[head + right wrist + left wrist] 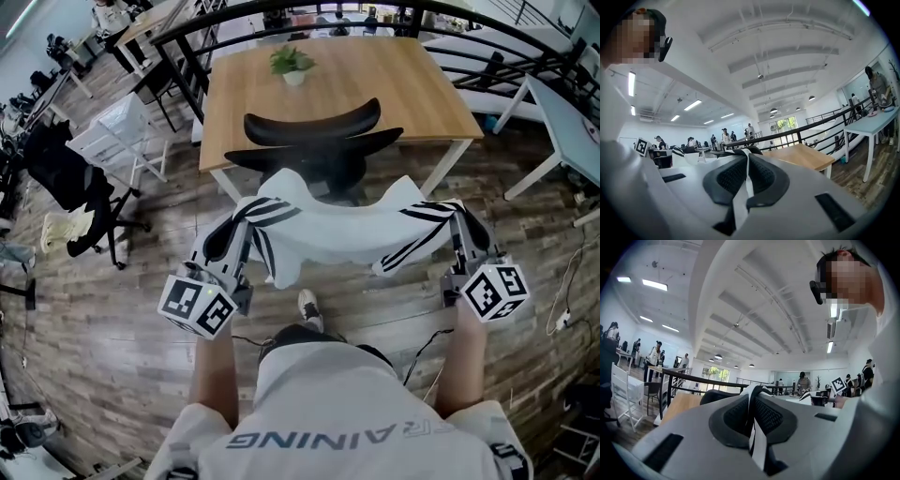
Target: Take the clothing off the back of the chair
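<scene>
A white garment with black stripes [347,230] hangs stretched between my two grippers, in front of the black chair [319,141] and clear of its backrest. My left gripper [242,223] is shut on the garment's left striped end, and my right gripper [459,223] is shut on its right striped end. The left gripper view has the striped cloth [757,446] pinched between the black pads [771,416] of the left gripper [752,397]. The right gripper view likewise has a fold of cloth [739,204] clamped in the right gripper [745,161].
A wooden table [394,94] with a small potted plant [292,64] stands behind the chair. A white chair [122,131] and a black office chair [80,192] stand at left. A white table [572,122] is at right, a black railing [506,37] behind.
</scene>
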`<state>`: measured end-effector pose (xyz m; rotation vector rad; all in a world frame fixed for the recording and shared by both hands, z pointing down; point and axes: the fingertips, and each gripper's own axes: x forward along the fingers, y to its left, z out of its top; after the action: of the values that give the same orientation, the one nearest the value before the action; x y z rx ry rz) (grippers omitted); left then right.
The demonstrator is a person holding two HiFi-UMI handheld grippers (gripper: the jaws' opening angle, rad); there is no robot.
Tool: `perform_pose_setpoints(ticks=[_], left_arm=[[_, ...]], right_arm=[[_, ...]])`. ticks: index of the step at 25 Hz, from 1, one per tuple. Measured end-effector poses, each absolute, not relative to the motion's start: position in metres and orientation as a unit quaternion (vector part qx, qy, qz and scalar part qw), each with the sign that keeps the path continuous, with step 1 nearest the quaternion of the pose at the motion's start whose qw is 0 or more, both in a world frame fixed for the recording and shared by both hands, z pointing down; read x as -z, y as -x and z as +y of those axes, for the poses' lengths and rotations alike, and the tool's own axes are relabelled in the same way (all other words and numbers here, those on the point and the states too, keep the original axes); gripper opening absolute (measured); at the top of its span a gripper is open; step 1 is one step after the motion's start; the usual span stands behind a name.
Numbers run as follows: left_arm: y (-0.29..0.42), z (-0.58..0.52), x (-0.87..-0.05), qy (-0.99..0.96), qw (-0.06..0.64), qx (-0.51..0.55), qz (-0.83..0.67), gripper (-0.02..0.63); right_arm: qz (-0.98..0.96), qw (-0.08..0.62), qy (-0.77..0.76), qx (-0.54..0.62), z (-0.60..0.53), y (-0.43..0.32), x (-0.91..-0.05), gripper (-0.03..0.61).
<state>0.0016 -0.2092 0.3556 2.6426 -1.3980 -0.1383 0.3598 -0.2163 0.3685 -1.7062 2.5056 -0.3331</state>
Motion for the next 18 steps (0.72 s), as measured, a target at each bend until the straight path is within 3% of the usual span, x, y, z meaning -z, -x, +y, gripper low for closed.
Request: perform_pose_setpoints(ticks=[18], left_arm=[[0.003, -0.093, -0.352, -0.867, 0.071, 0.043, -0.491, 0.049]], right_arm=[[0.839, 0.018, 0.537, 0.09, -0.106, -0.343, -0.366, 0.026]])
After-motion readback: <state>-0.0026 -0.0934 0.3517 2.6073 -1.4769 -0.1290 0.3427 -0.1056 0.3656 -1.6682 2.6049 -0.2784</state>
